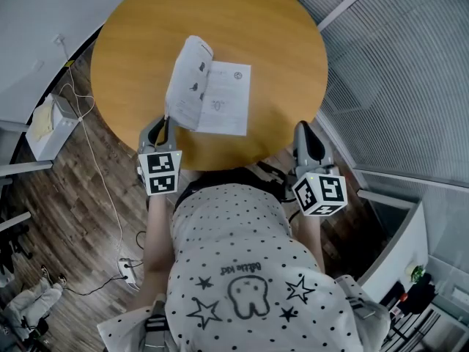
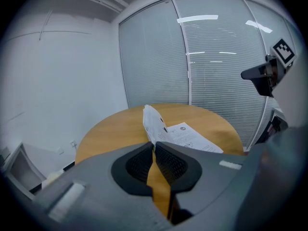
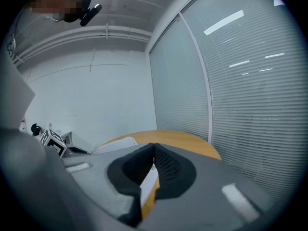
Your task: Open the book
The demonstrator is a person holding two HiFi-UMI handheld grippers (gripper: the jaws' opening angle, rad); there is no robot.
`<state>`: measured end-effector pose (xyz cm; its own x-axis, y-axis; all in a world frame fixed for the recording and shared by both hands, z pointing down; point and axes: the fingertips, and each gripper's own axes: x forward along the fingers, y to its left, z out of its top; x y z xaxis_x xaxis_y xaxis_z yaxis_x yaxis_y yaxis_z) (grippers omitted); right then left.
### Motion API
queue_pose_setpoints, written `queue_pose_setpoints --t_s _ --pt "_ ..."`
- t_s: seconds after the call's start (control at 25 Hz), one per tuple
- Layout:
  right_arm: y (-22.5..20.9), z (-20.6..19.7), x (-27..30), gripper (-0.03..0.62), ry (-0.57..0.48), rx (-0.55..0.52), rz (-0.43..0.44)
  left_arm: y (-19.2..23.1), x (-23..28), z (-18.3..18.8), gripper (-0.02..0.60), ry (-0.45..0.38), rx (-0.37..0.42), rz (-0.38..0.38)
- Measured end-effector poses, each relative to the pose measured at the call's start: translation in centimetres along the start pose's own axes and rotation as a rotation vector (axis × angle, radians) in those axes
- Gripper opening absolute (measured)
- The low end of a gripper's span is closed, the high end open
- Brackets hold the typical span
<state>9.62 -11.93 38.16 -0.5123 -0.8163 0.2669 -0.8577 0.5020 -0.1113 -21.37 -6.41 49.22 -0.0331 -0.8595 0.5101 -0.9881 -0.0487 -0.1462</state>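
A thin white book lies open on the round wooden table, near its front edge. Its left cover stands lifted and curled, with the lower corner at my left gripper, whose jaws are shut on that corner. In the left gripper view the cover rises straight from the closed tips of my left gripper, beside the flat printed page. My right gripper hovers at the table's front right edge, away from the book. Seen in its own view, the right gripper is shut with nothing between the jaws.
A glass wall with blinds runs close along the table's right side. On the wooden floor at the left stand a white box and loose cables. The person's body is close against the table's front edge.
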Motion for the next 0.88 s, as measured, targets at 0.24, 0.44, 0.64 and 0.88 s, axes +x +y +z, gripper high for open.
queue_pose_setpoints --t_s 0.24,0.44,0.64,0.88 --pt "0.1 0.0 0.3 0.003 0.001 -0.004 0.001 1.1 0.2 -1.4 0.026 0.015 -0.074 0.02" --pt "0.5 0.3 0.3 0.003 0.003 -0.01 -0.007 2.7 0.0 -2.9 0.026 0.026 -0.189 0.032" --pt "0.4 0.5 0.5 0.003 0.003 -0.016 -0.012 3.7 0.4 -4.3 0.026 0.035 -0.257 0.047" --pt "-0.3 0.5 0.6 0.003 0.003 -0.014 -0.02 4.8 1.1 -7.0 0.026 0.07 -0.348 0.078"
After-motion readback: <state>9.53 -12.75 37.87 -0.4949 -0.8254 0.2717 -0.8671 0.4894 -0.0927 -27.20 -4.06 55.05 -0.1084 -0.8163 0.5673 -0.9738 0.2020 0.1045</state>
